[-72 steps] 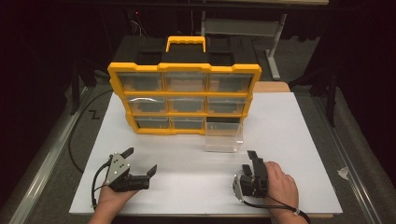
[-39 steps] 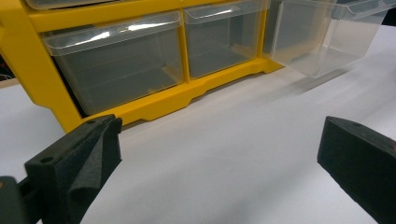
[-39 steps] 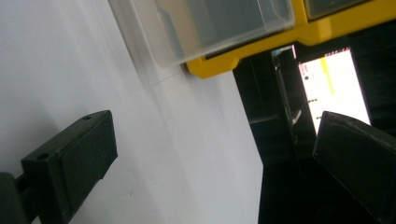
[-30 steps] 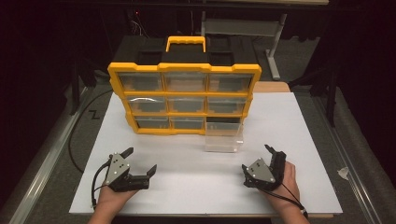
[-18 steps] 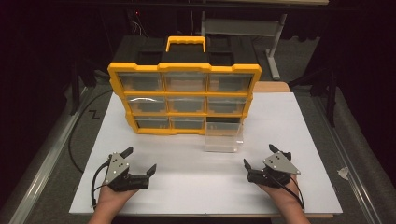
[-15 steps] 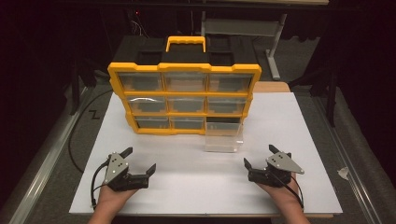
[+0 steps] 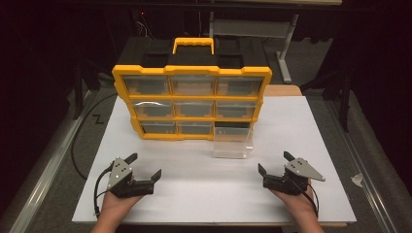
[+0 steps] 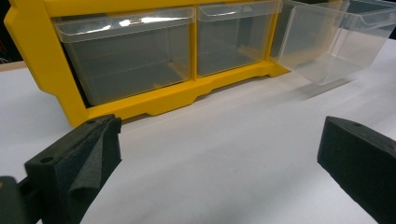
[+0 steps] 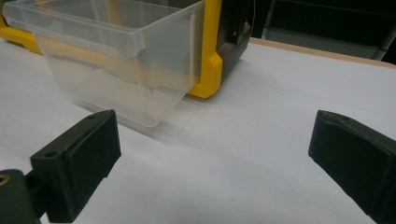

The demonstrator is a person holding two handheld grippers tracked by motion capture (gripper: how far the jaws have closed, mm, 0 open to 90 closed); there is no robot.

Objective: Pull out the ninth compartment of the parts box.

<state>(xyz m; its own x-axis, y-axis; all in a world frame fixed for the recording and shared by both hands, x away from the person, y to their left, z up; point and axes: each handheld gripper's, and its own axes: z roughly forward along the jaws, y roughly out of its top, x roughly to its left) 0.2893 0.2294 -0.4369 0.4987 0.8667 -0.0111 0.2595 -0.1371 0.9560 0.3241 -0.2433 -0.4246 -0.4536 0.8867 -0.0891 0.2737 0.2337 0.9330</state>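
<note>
- Clear plastic drawer [image 7: 233, 142] is seen pulled out at frame centre, below the yellow organizer [image 7: 192, 102].
- Left gripper [image 7: 144, 168] and right gripper [image 7: 273, 162] are held released, lower corners, well apart from it.
- White board [image 7: 204, 179] lies bare between.

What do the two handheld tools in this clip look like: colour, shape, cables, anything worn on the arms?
Both tools, left and right, are black with two blocky jaws faced in dark foam pads. Each carries a grey three-cornered plate on top, and a thin black cable trails back past the wrist. No sleeves reach the visible forearms; no markings are legible.
</note>
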